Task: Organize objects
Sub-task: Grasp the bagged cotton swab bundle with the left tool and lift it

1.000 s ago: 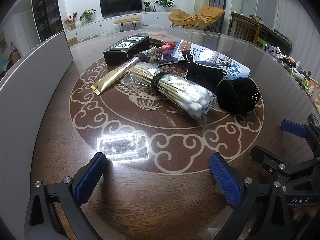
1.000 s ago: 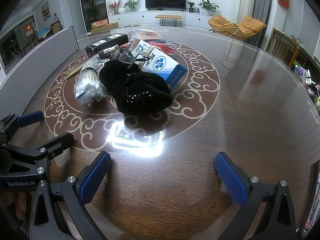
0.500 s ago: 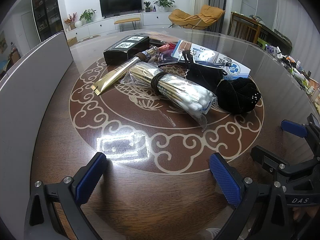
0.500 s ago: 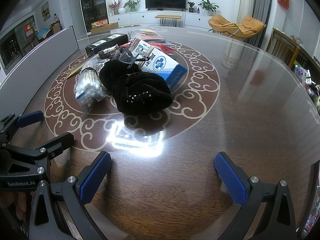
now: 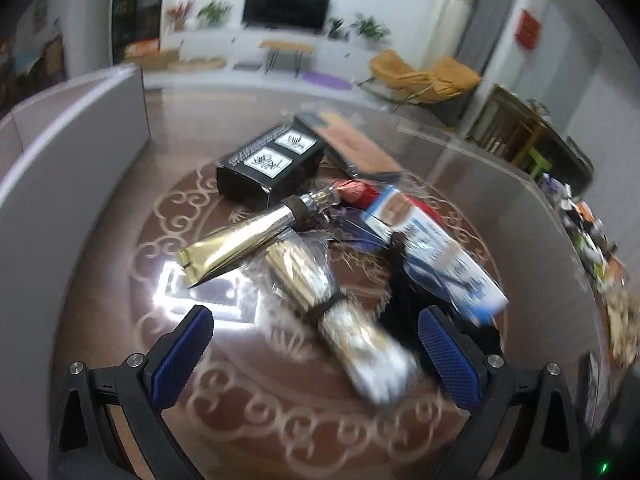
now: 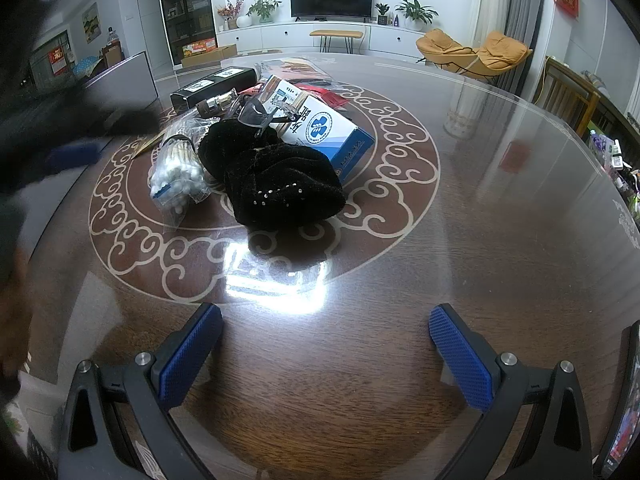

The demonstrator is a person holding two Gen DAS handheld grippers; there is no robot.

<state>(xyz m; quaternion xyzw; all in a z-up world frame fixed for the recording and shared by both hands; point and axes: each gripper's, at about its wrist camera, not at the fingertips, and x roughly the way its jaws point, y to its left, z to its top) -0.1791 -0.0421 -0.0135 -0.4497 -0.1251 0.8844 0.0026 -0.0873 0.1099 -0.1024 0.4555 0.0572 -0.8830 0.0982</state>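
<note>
Advanced: left hand-held gripper [image 5: 314, 340], jaws spread, straddling cotton-swab bag [image 5: 340, 312]; right hand-held gripper [image 6: 326, 340] open, idle; pickup likely.

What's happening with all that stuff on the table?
A person holding a gripper in each hand is tidying a pile on a round wooden table. The left gripper is open and reaching over a bag of cotton swabs, but hasn't grabbed it. The right gripper is open too, hanging over bare table. Nearby lie a gold tube, a black box, a blue-and-white box and a black fuzzy hat. Nothing is picked up.
</note>
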